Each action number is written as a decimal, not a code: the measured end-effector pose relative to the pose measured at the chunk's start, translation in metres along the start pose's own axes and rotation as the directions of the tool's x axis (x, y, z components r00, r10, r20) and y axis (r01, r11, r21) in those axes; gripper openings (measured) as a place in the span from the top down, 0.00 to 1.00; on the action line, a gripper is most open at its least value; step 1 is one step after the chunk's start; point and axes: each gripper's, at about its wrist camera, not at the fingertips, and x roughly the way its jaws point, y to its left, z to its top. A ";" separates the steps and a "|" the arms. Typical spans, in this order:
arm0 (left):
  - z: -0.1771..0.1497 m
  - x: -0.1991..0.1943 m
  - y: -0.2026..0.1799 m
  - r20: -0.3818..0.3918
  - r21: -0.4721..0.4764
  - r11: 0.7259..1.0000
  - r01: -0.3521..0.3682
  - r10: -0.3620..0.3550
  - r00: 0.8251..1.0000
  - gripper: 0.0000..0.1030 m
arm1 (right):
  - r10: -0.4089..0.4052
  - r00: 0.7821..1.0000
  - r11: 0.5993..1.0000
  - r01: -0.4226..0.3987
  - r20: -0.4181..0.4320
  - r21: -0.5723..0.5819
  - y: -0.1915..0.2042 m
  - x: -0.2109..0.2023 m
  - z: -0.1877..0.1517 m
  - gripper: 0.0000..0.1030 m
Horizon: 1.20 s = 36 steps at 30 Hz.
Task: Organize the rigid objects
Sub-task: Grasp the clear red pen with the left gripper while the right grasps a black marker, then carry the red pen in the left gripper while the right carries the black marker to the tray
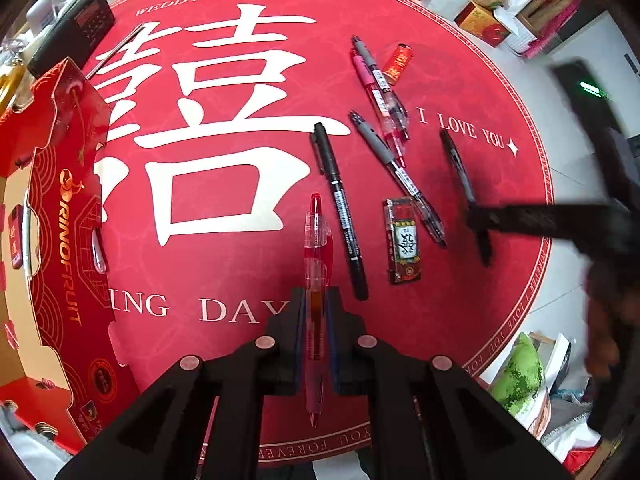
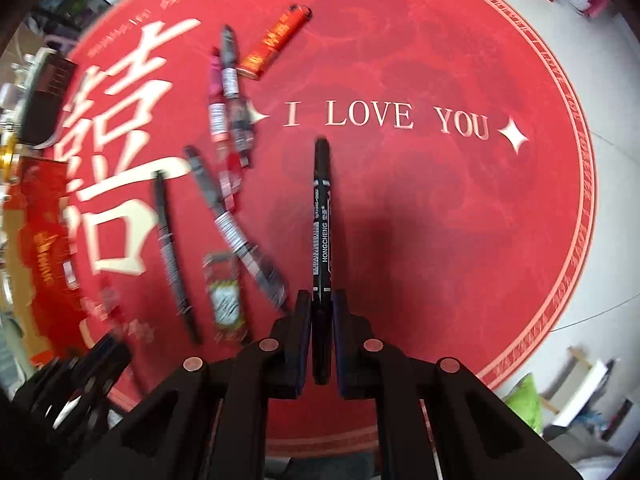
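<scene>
The left tongs (image 1: pixel 316 312) are clenched on a red pen (image 1: pixel 317 280), which lies along the fingers with its clip end pointing ahead. The right tongs (image 2: pixel 322 320) grasp a black marker (image 2: pixel 321 224) the same way, above the red round mat (image 2: pixel 440 220). Ahead and to the right of the left tongs, another black marker (image 1: pixel 340 208), a grey-grip pen (image 1: pixel 396 172), a small printed box (image 1: pixel 402 240) and a pink pen (image 1: pixel 380 96) lie on the mat. A red carton (image 1: pixel 68 240) stands to their left.

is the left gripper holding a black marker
No, the left gripper is shut on a red clear-bodied pen; the black marker sits in the right gripper.
</scene>
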 end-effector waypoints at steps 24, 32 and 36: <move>0.004 -0.035 0.004 0.037 -0.017 0.999 0.051 -0.050 0.998 0.90 | 0.171 0.985 0.985 -0.172 -0.026 -0.016 0.018 -0.078 -0.031 0.90; 0.004 -0.067 0.014 0.084 -0.019 0.998 0.053 -0.051 0.995 0.90 | 0.231 0.973 0.973 -0.231 0.002 -0.021 0.044 -0.100 -0.055 0.90; 0.003 -0.089 0.027 0.119 -0.034 0.998 0.050 -0.045 0.992 0.90 | 0.235 0.972 0.970 -0.232 0.023 -0.069 0.077 -0.116 -0.057 0.90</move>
